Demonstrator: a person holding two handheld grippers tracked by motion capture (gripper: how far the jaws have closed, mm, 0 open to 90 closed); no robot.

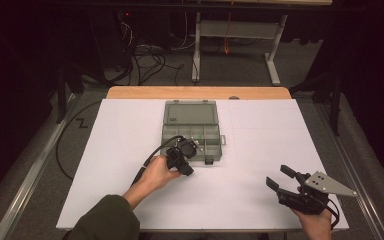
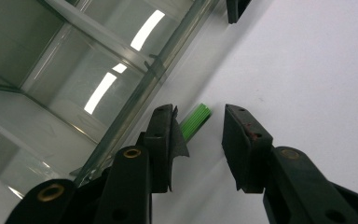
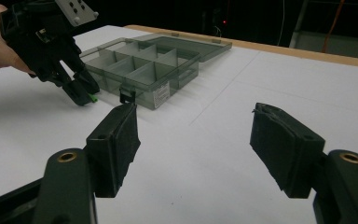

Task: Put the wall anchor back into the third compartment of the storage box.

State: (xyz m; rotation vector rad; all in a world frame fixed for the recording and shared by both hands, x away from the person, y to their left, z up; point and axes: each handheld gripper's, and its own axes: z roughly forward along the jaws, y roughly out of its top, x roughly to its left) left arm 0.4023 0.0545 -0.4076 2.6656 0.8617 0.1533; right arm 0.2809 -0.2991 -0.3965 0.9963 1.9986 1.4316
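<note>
Reaching down beside organizer box point(image 1: 192, 131), left tool point(image 2: 199, 135) partly open around green piece point(image 2: 196, 120), ungripped.

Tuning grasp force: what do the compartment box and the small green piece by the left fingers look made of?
Compartment box: looks like smoky translucent hard plastic, glossy; the dividers show through the walls and light strips reflect off them. Small green piece: probably plastic, matte bright green with fine lengthwise ridges; too small to be sure. It lies on the white table between the left gripper fingers, which aren't pressing on it.
</note>
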